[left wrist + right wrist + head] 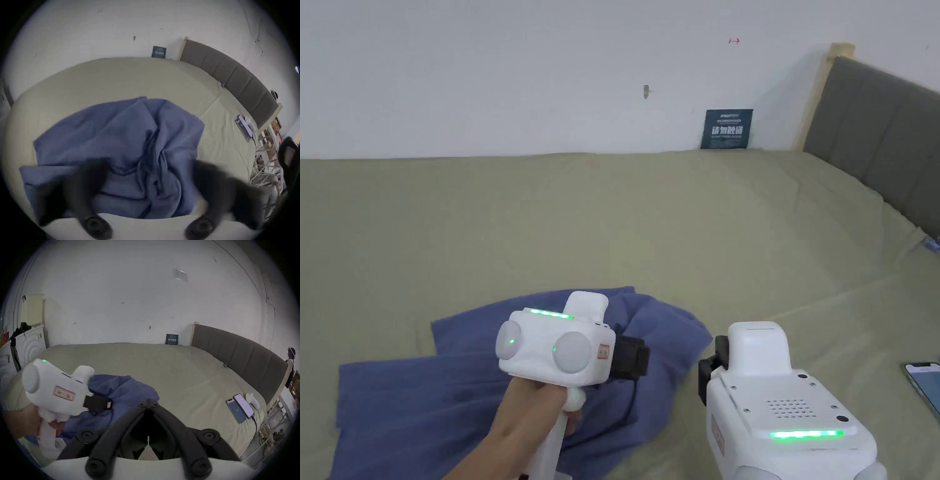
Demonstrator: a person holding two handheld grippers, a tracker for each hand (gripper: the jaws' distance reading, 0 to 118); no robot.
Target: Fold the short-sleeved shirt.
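Observation:
A blue short-sleeved shirt (456, 387) lies crumpled on the olive bed sheet (650, 225), bunched into folds at its right side (152, 146). A hand holds my left gripper (631, 357) just above those folds. Its blurred black jaws stand wide apart over the cloth (151, 177), with nothing pinched between them. My right gripper (709, 365) hovers at the shirt's right edge. Its jaws meet at the tips (148, 402), and no cloth is visible between them. From the right gripper view, the left gripper (99, 404) sits over the shirt (129, 391).
Two phones (240, 408) lie near the bed's right edge, one on a cable, with a white object beside them. A grey padded headboard (881, 137) runs along the right. A white wall and a dark sign (727, 129) stand behind the bed. Bare sheet stretches beyond the shirt.

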